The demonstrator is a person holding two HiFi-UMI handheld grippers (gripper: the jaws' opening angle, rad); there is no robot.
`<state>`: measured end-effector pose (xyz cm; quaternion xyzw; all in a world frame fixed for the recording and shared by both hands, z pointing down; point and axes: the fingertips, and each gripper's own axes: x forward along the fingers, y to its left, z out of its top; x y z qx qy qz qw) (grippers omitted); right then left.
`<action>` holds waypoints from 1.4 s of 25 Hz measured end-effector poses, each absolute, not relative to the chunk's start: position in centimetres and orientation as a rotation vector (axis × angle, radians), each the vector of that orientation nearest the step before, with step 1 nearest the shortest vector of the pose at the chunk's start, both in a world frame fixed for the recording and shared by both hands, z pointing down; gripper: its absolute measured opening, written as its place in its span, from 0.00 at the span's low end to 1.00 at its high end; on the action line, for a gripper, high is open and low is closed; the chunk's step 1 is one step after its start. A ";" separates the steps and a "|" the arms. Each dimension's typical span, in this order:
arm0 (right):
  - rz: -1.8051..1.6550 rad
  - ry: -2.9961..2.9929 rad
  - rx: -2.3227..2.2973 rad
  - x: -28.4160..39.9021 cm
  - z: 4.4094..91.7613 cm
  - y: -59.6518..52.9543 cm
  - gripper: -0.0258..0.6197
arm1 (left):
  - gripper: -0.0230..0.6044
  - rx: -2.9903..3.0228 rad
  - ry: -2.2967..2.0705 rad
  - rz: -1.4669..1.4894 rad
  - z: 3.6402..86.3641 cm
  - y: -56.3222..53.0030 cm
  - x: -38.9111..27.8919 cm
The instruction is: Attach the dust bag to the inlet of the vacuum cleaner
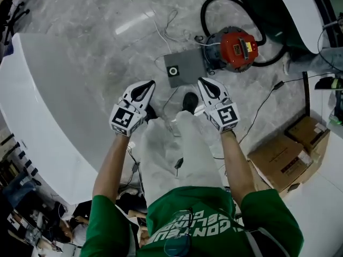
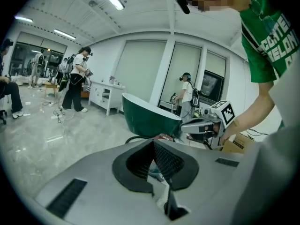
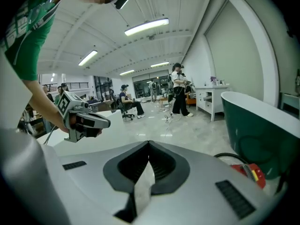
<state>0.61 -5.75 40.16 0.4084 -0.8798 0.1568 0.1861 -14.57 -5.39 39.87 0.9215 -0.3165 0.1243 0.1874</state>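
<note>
Both grippers are clenched shut with nothing in them, left gripper point(image 1: 143, 89) and right gripper point(image 1: 208, 85) mid-frame, tips aimed up-frame, probably lining up a reach. The bag point(image 1: 187, 68) lies flat on the floor at top centre, touching the vacuum point(image 1: 236, 50).

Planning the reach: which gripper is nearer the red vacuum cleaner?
Right. In the head view the right gripper hangs below-left of the vacuum cleaner; the left gripper is farther left, past the dust bag.

Grey marble floor point(image 1: 80, 15); a green bathtub point(image 1: 268, 15) at one o'clock, cardboard boxes point(image 1: 284, 157) at four, strip lights point(image 3: 146, 26) on the white ceiling point(image 3: 187, 3).
</note>
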 end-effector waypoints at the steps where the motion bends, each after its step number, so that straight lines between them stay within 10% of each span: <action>1: 0.450 -2.472 1.148 0.7 42.4 -5.6 0.05 | 0.04 2.593 -0.878 0.351 42.0 -5.4 -14.7; 22: 0.594 -2.579 0.944 0.0 87.4 -6.7 0.05 | 0.04 2.734 -0.477 0.426 82.7 -8.5 -11.7; 35: 0.511 -2.560 0.932 -4.7 100.2 -3.2 0.05 | 0.04 2.793 -0.287 0.576 95.3 -9.2 -10.8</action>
